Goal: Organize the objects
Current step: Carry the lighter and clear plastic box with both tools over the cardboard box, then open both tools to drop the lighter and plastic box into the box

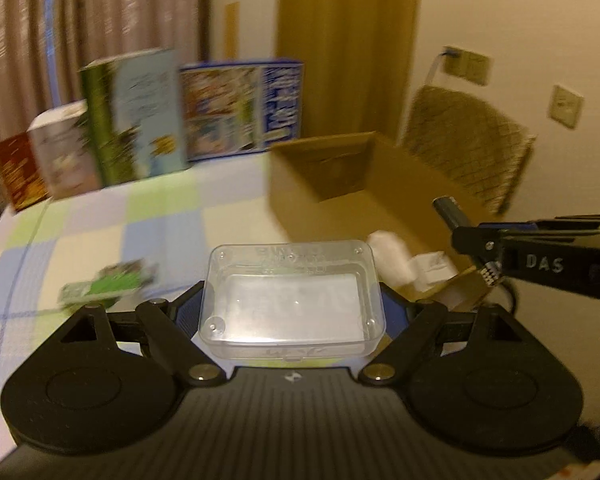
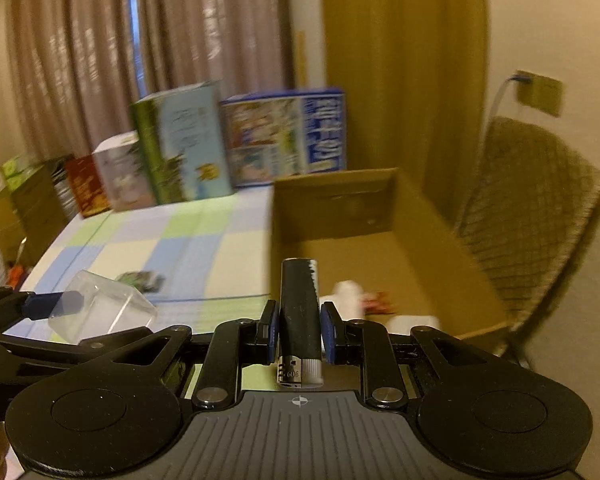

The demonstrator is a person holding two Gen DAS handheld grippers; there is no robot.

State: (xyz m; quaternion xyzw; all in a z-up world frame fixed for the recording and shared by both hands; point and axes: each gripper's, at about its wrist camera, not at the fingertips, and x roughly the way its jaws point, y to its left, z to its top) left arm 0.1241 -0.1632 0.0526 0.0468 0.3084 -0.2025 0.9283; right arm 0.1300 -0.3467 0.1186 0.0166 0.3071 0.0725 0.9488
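Note:
My left gripper is shut on a clear plastic case, held open side up above the checked tablecloth. In the right wrist view the same case shows at the left, tilted, in the left gripper. My right gripper is shut on a black lighter, metal end toward the camera, just in front of an open cardboard box. In the left wrist view the lighter pokes out over the cardboard box. A small green packet lies on the cloth.
Several printed cartons stand in a row along the table's far edge before curtains. White items and a red one lie inside the cardboard box. A woven chair stands to the right of the table.

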